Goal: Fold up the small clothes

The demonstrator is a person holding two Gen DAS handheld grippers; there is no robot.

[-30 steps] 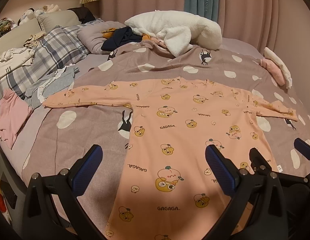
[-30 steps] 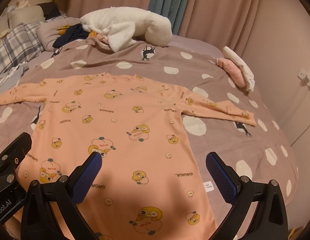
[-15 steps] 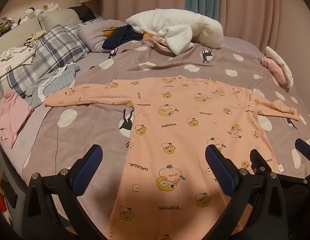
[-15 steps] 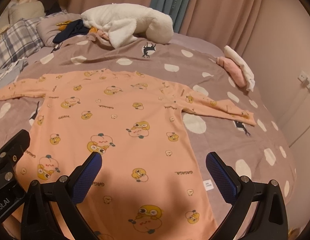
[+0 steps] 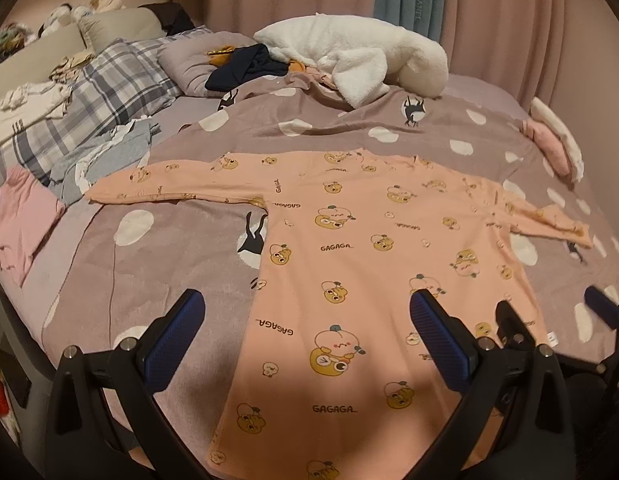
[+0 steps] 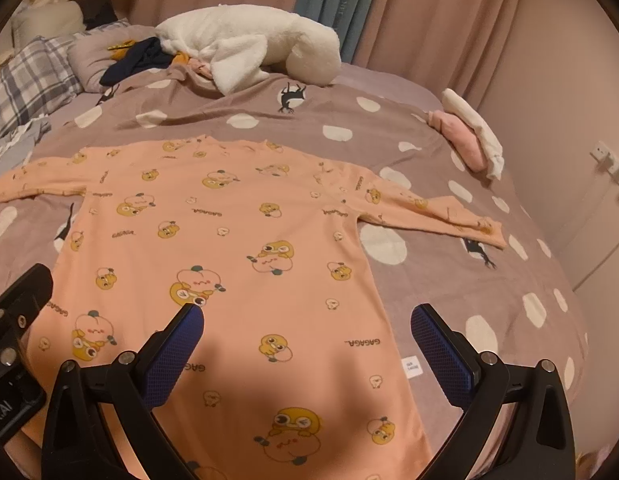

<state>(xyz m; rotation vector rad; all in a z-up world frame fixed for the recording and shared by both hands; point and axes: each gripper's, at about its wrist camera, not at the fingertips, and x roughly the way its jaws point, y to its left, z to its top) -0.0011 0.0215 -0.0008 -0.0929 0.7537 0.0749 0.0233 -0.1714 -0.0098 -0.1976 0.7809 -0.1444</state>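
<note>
A peach long-sleeved top (image 5: 373, 248) with yellow cartoon prints lies flat on the bed, both sleeves spread out sideways; it also shows in the right wrist view (image 6: 237, 248). My left gripper (image 5: 305, 320) is open and empty, held above the top's lower left part. My right gripper (image 6: 307, 330) is open and empty, above the top's lower right part. The right gripper's blue fingertips (image 5: 597, 306) show at the right edge of the left wrist view. The top's hem is hidden below both views.
The bed has a mauve spotted cover (image 5: 181, 248). A white fluffy blanket (image 5: 361, 56) and dark garment (image 5: 245, 68) lie at the far end. Folded pink and white clothes (image 6: 469, 140) sit at the right edge. Plaid pillow (image 5: 105, 96), grey (image 5: 105, 156) and pink (image 5: 21, 216) clothes lie left.
Both grippers have risen or tilted slightly, so the top sits a little lower in both views. The top has not moved and both grippers stay open.
</note>
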